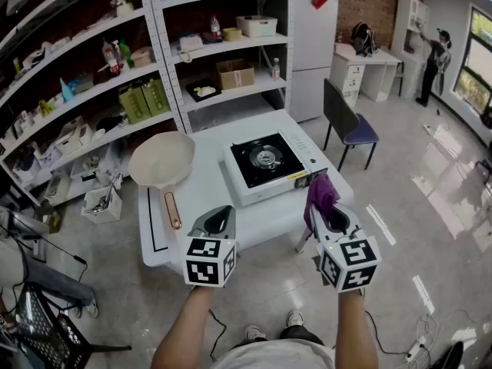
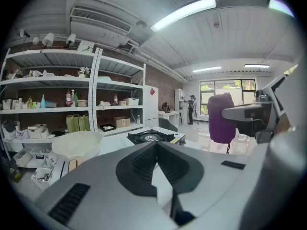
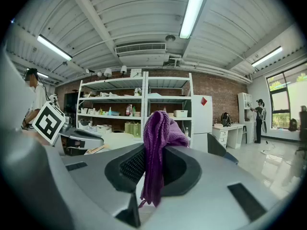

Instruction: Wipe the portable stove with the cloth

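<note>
White table (image 1: 201,194) bore the portable stove (image 1: 265,160); right gripper (image 1: 329,211) pinched the purple cloth (image 1: 320,192) (soft, probably floppy) mid-fold; left gripper (image 1: 221,220) closed, empty.

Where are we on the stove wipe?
Done: the purple cloth is picked up and clamped in the right gripper. In hand: both grippers hover at the near edge of the table; the left gripper is shut and empty. Left: the cloth isn't yet on the portable stove, so all the wiping.

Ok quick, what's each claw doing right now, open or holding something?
Left claw: closed, empty.
Right claw: closed on the purple cloth.
</note>
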`<state>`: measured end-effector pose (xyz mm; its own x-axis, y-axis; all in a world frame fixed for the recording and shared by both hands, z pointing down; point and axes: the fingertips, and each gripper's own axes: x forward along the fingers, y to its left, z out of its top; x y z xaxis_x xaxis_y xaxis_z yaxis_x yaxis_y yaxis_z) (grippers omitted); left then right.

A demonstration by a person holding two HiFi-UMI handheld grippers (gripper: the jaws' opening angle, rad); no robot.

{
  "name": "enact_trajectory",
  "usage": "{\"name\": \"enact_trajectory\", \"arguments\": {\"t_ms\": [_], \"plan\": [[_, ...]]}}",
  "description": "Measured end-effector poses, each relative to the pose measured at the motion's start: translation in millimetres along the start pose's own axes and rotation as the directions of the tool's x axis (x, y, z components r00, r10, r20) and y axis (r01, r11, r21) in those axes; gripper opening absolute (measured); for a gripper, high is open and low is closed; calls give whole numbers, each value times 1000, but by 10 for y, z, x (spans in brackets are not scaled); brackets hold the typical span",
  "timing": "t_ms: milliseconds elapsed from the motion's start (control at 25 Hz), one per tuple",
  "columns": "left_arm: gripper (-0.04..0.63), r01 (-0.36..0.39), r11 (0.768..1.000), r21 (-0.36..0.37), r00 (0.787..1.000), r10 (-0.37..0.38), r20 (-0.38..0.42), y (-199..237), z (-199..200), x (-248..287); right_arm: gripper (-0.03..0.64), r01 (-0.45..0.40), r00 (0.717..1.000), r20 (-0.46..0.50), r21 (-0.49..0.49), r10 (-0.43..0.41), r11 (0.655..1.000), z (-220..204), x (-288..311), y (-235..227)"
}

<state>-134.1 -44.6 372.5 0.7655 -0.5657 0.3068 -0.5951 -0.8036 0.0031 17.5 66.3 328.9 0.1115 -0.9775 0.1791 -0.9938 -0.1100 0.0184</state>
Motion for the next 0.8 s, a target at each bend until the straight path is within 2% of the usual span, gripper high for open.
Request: {"name": "enact_trajectory", "arguments": {"t_ms": [520, 800], "plan": [[2, 27, 1000, 3, 1000, -27, -6, -3, 6, 197, 66, 18, 1000, -11, 9, -18, 1000, -39, 92, -130], [2, -16, 1000, 8, 1000, 16, -9, -14, 109, 502, 67, -28, 1000, -3, 3, 28, 1000, -14, 354, -420]]}}
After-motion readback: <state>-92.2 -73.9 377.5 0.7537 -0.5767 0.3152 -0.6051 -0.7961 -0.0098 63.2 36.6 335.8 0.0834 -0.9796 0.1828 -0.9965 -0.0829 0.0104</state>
